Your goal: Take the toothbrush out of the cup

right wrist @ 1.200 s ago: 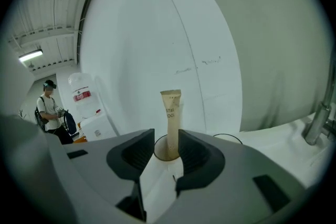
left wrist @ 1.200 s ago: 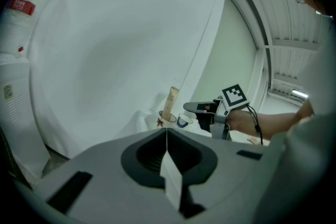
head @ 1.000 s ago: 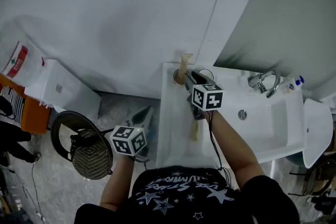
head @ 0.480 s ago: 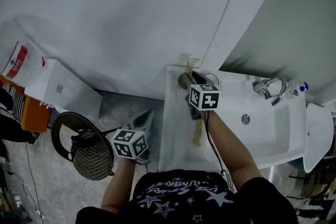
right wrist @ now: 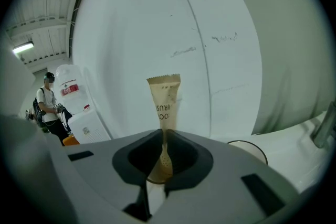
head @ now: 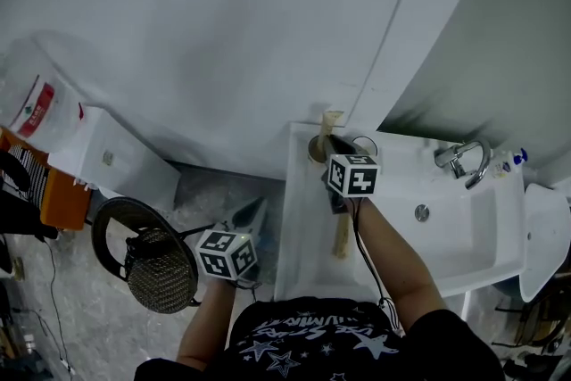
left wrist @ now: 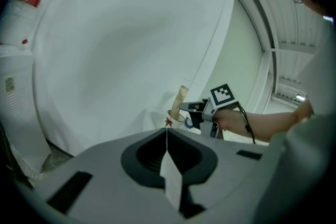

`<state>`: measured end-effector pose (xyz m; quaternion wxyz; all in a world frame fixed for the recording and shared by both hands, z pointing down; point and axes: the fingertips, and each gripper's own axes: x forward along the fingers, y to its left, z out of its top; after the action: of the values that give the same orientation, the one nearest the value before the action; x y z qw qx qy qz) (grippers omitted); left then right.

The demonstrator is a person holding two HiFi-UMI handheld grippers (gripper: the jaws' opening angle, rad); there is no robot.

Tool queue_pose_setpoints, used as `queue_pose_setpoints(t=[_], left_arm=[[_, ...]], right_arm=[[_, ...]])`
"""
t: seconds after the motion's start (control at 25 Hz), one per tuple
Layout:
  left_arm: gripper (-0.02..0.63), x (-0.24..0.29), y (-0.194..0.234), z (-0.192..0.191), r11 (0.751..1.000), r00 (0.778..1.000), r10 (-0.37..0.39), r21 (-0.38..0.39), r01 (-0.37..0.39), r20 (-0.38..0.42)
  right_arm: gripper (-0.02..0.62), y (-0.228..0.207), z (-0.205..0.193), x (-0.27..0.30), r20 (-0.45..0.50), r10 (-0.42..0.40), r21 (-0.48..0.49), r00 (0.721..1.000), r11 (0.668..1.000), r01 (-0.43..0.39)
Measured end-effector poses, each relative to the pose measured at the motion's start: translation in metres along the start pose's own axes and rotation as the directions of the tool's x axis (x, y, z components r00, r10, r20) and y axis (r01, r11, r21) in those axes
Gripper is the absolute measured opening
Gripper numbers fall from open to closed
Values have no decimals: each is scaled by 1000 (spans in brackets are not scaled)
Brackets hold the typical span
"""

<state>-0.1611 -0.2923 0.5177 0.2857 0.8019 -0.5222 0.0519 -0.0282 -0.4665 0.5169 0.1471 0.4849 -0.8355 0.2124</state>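
The toothbrush (head: 333,122), in a tan paper sleeve, stands upright in a cup (head: 317,149) at the sink's back left corner. My right gripper (head: 326,143) reaches in at the cup's mouth. In the right gripper view the sleeve (right wrist: 164,99) rises between the jaws of the right gripper (right wrist: 164,136). They have just been closing and now pinch its lower part, hiding most of the cup. My left gripper (head: 252,210) hangs low beside the sink, jaws together on nothing. From there the toothbrush (left wrist: 180,99) and right gripper (left wrist: 185,111) show ahead.
A second round cup (head: 364,144) stands just right of the first. A tan stick-like item (head: 341,236) lies on the sink ledge (head: 299,219) under my right arm. Faucet (head: 464,158) at the back right. A wire mesh bin (head: 161,270) and white cabinet (head: 107,158) stand left.
The right gripper's cube has sunk slightly toward the cup and stays there. The left gripper stays low beside the sink. The head view has shifted a little.
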Motion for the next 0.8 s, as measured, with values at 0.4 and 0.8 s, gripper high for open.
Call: queue_pose_setpoints(t=[0.4, 0.8], left_arm=[[17, -10, -3, -1, 1000, 1000, 11, -3, -11, 14], [17, -25, -17, 3, 1000, 999, 10, 20, -10, 43]], right_arm=[[23, 5, 21, -17, 85, 27, 10, 996, 1000, -28], [23, 10, 55, -56, 204, 40, 9, 978, 999, -42]])
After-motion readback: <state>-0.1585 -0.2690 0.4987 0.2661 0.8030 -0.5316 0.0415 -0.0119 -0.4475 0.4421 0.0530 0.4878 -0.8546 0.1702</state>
